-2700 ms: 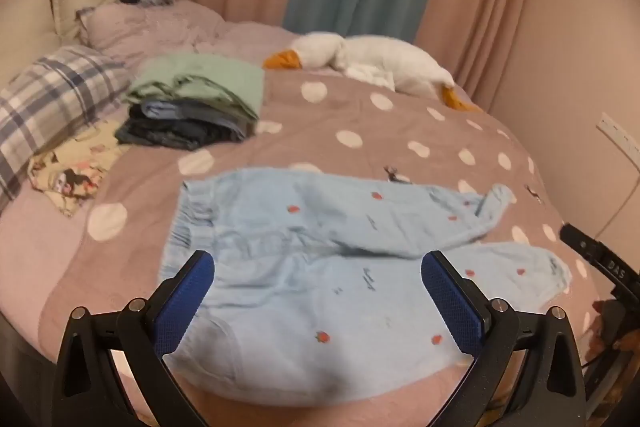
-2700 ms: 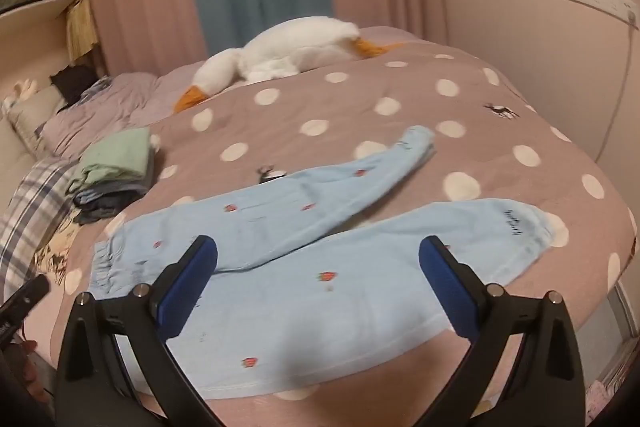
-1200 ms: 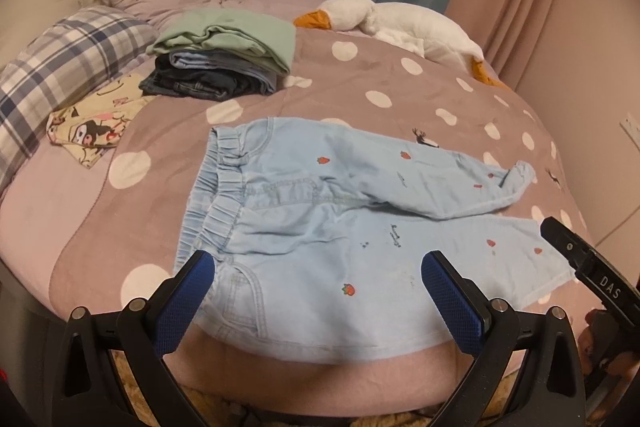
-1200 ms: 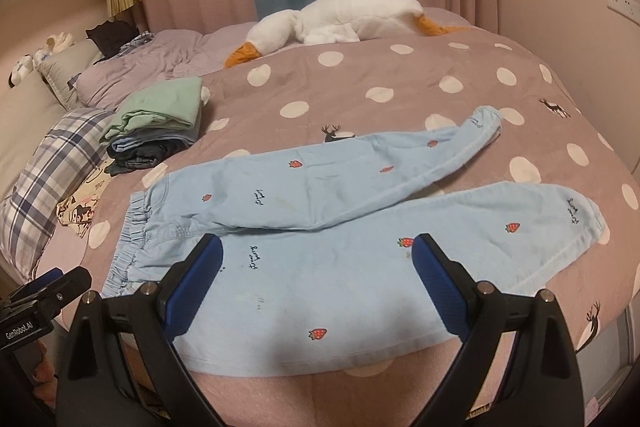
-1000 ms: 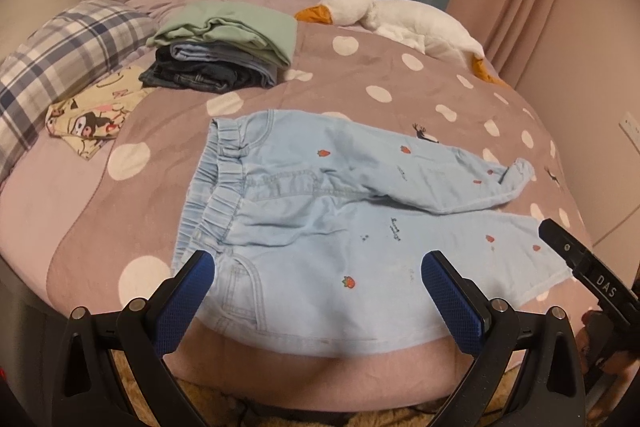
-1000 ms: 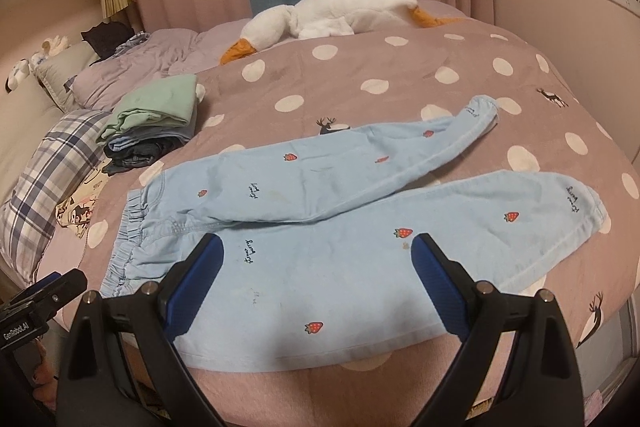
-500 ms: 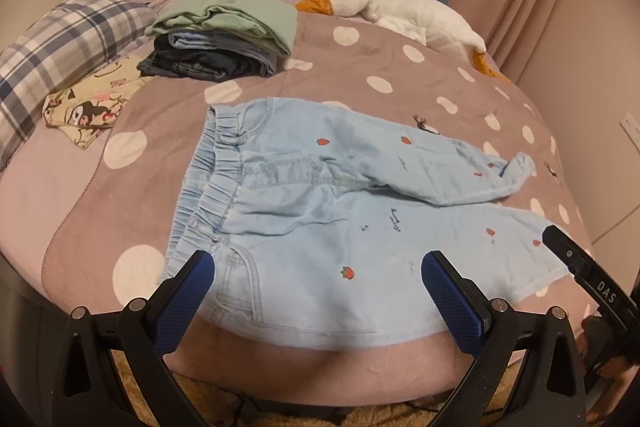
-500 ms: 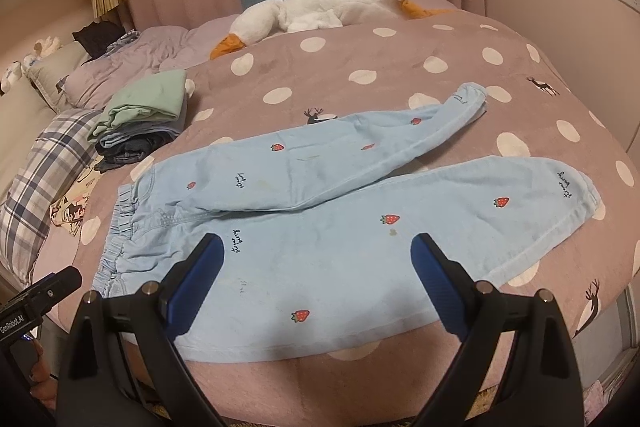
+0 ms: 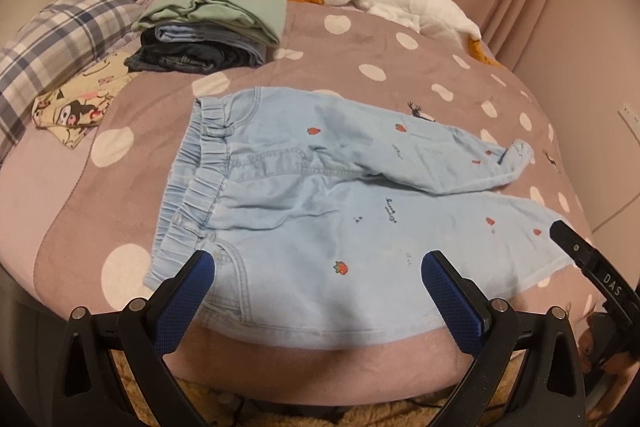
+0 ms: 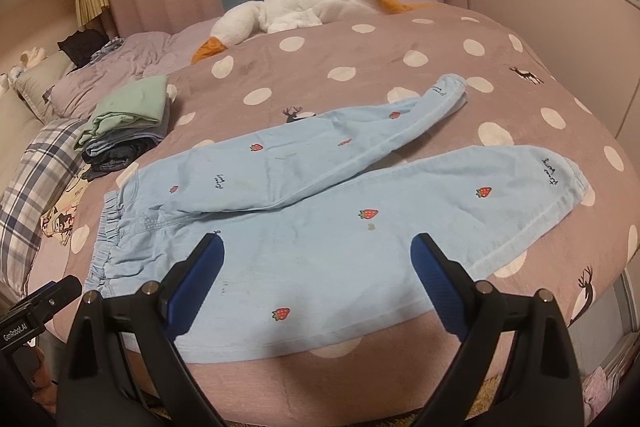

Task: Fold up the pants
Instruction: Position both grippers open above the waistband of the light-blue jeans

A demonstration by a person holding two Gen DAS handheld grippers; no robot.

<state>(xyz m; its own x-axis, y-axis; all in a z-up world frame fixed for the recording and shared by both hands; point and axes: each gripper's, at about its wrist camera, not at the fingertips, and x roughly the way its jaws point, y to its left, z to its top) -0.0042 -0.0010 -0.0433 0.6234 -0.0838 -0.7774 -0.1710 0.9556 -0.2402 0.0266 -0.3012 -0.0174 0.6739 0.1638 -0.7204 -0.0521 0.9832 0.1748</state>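
Note:
Light blue pants (image 9: pixel 320 211) (image 10: pixel 320 227) with small red strawberries lie spread flat on the polka-dot bedspread (image 9: pixel 380 75). The elastic waistband (image 9: pixel 196 179) is to the left and both legs run right, the far leg angled away with its cuff (image 10: pixel 450 87) apart from the near cuff (image 10: pixel 556 171). My left gripper (image 9: pixel 318 267) hovers open above the near edge by the waist pocket. My right gripper (image 10: pixel 318 247) hovers open over the near leg's middle. Neither holds anything.
A stack of folded clothes (image 9: pixel 208 27) with a green top layer sits beyond the waistband. A white goose plush (image 10: pixel 304 7) lies at the back. A plaid pillow (image 9: pixel 48 39) and a cartoon-print cloth (image 9: pixel 76 107) lie left. The bed's front edge (image 9: pixel 320 367) is just below the grippers.
Both grippers have drawn back and risen from low over the pants, so the whole garment and the bed's front edge now show. The pants have not moved.

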